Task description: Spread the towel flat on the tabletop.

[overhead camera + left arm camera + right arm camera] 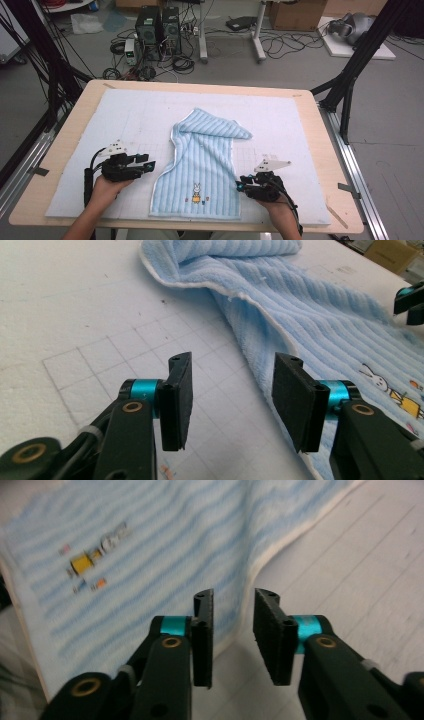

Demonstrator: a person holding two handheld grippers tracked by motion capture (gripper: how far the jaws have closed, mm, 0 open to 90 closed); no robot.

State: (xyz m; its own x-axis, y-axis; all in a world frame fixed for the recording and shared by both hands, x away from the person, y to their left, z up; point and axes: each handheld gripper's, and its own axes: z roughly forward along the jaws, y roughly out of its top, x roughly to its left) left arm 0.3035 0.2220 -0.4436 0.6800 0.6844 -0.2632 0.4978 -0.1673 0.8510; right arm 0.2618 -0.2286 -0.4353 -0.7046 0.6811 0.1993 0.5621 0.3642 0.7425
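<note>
In the high view, the left gripper [150, 164] lies low over the pale grid-marked foam mat [90, 150], held from behind by the person's left hand [107, 187], whose forearm comes up from the near table edge; its jaws point toward the light blue striped terry towel with a small rabbit picture [200, 165], which lies just ahead of them, its long left edge close to the tips. The right gripper [240, 184] sits in the right hand [272, 202] on the opposite side, its jaws aimed back at the towel's right edge, very near it or touching. The towel's far end is folded over into a point, well beyond both grippers. In the left gripper view, the two black jaws stand apart with nothing between them; bare mat lies under the gap, and the towel's white-bound edge runs just ahead of and under the jaw on the picture's right. In the right gripper view, the jaws stand a narrower way apart, gripping nothing; the towel's edge lies just ahead of the gap, with the cloth spreading away to the picture's left and bare mat on the right.
</note>
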